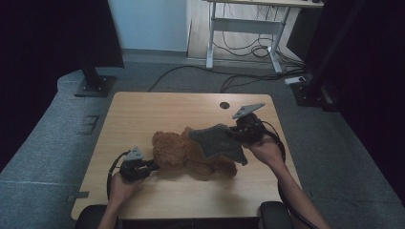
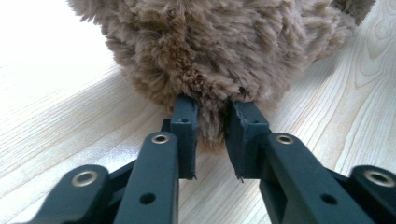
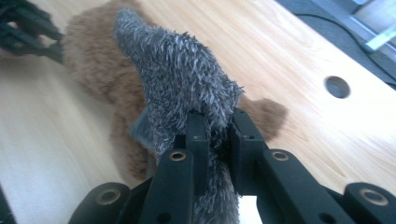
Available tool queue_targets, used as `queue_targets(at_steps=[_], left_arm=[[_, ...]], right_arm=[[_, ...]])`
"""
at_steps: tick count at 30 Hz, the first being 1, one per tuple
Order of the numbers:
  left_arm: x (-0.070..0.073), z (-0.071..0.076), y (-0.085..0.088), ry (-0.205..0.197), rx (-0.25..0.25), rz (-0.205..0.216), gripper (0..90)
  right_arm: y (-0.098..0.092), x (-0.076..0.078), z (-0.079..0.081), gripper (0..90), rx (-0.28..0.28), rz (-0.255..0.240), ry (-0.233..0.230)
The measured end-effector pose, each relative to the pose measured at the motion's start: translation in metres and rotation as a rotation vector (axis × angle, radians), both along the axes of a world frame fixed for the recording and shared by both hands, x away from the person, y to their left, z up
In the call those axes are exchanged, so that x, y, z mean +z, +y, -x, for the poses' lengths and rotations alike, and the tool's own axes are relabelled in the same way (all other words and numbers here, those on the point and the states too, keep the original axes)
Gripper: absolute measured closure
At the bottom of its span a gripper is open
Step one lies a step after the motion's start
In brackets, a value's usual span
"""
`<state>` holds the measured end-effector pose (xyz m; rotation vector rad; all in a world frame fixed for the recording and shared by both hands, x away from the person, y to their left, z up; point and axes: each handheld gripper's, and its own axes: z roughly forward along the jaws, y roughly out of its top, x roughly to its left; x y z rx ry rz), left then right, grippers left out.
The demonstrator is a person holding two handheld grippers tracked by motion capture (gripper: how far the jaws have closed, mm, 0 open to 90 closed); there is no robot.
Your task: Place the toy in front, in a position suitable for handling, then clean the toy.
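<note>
A brown plush bear lies in the middle of the wooden table. At the bear's left end, my left gripper has its jaws set narrowly around a tuft of the bear's fur. That tuft fills the gap between the fingertips. My right gripper is shut on one edge of a grey fuzzy cloth. It holds the cloth raised over the bear's right half. In the right gripper view the cloth drapes ahead of the jaws, with the bear below and the left gripper beyond it.
A round cable hole sits near the table's far edge, also seen in the right gripper view. A black monitor stand and a desk frame with cables stand on the floor behind the table.
</note>
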<state>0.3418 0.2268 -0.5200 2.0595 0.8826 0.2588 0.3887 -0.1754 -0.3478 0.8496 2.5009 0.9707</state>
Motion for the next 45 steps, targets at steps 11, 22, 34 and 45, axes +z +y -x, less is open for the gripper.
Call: queue_targets(at_steps=[11,22,34,45], left_arm=[[0.003,0.003,0.006,-0.041,0.018,-0.064,38.7],[0.002,0.004,0.018,-0.016,0.026,-0.121,15.7],[-0.005,0.001,0.036,0.037,0.067,-0.151,13.8],[-0.015,-0.003,0.040,0.082,0.092,-0.208,13.9]], right_arm=[[-0.046,0.008,-0.010,79.5,-0.139,0.015,-0.022],[-0.092,-0.008,-0.019,79.5,-0.287,0.061,-0.005],[-0.094,-0.077,-0.030,79.3,-0.330,0.063,0.083],[-0.070,-0.144,-0.030,78.6,-0.281,0.018,0.174]])
